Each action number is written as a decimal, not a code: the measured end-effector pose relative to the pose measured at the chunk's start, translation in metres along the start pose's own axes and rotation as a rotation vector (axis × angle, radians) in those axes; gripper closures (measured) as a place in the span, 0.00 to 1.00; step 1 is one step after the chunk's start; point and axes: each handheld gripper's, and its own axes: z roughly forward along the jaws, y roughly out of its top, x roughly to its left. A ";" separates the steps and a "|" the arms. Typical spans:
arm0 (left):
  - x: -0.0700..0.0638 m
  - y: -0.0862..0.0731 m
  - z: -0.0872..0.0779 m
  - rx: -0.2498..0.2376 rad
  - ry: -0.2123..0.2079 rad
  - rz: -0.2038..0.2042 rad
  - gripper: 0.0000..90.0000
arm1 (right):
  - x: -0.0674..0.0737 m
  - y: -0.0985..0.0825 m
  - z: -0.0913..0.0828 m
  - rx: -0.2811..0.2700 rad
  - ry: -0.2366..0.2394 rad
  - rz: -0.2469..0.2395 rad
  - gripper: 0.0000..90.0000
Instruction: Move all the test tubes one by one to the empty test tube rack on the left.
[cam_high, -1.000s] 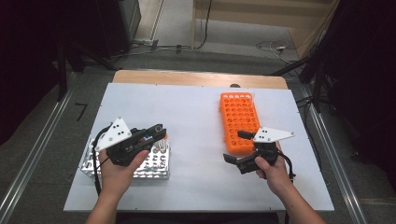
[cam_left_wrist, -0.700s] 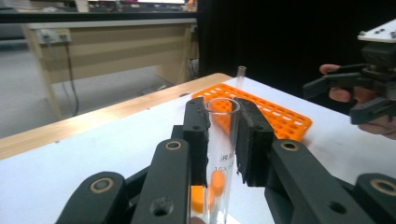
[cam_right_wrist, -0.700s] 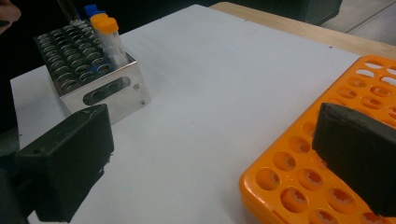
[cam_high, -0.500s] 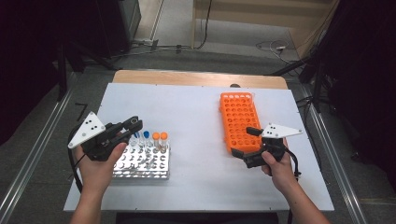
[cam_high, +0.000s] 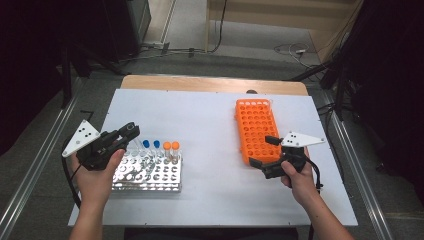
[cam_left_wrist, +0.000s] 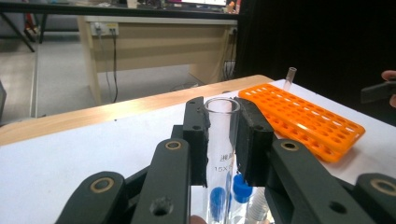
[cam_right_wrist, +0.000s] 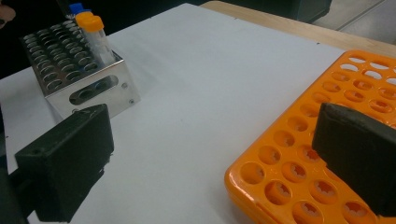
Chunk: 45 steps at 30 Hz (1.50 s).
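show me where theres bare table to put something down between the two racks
The widest free patch is the white table between the metal rack and the orange rack, running to the far and near edges. It is crowded at the metal rack's back row, with the capped tubes and the left gripper.

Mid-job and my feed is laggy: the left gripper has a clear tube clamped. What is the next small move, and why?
Probably carry the clear tube across toward the orange rack. The left gripper is shut on it, above the metal rack; the orange rack's holes look mostly empty. The right gripper waits open at that rack's near end.
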 end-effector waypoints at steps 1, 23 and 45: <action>0.001 -0.002 0.001 0.003 0.005 -0.003 0.85 | 0.000 0.000 0.000 0.000 -0.001 0.000 0.00; 0.006 -0.029 0.019 0.110 0.034 -0.018 0.84 | -0.004 -0.002 0.000 0.006 -0.017 0.006 0.00; 0.009 -0.030 0.016 0.165 -0.018 -0.041 0.70 | -0.009 -0.005 0.000 0.006 -0.034 0.017 0.00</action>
